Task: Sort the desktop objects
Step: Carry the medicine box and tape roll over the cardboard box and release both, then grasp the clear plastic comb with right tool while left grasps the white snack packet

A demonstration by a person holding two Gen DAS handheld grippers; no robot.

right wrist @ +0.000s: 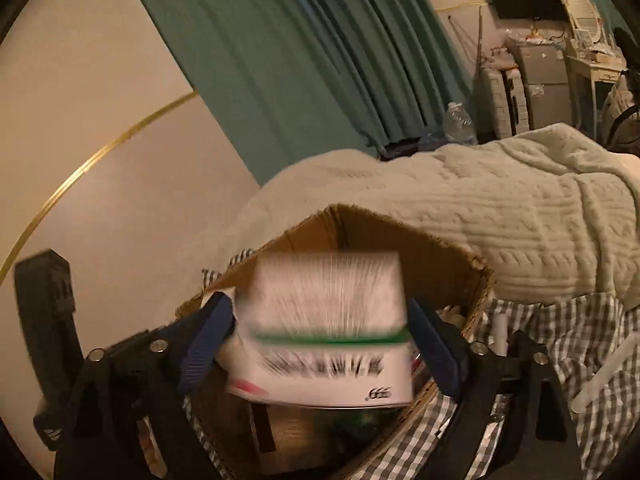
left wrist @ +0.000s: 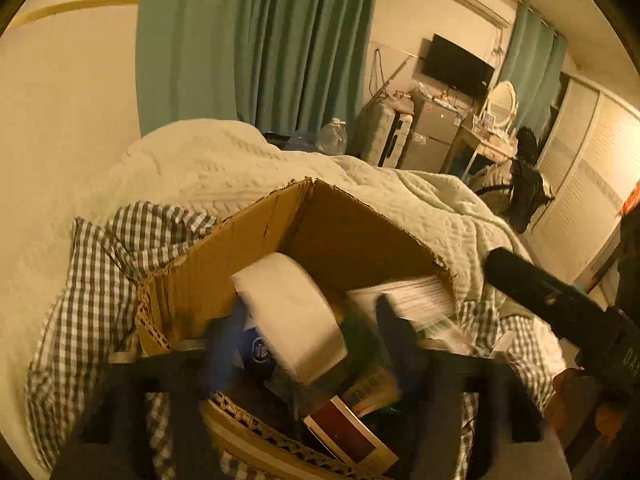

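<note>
Right wrist, white box between claw fingers, blurred

White pack in right wrist view: black characters under a green stripe, motion-blurred, unreadable; small digits at lower right corner, seemingly upside down, possibly "599", uncertain. Dark arm at right edge of left wrist view: pale letters "DAS", partly cut off. Round blue label: illegible.
</note>
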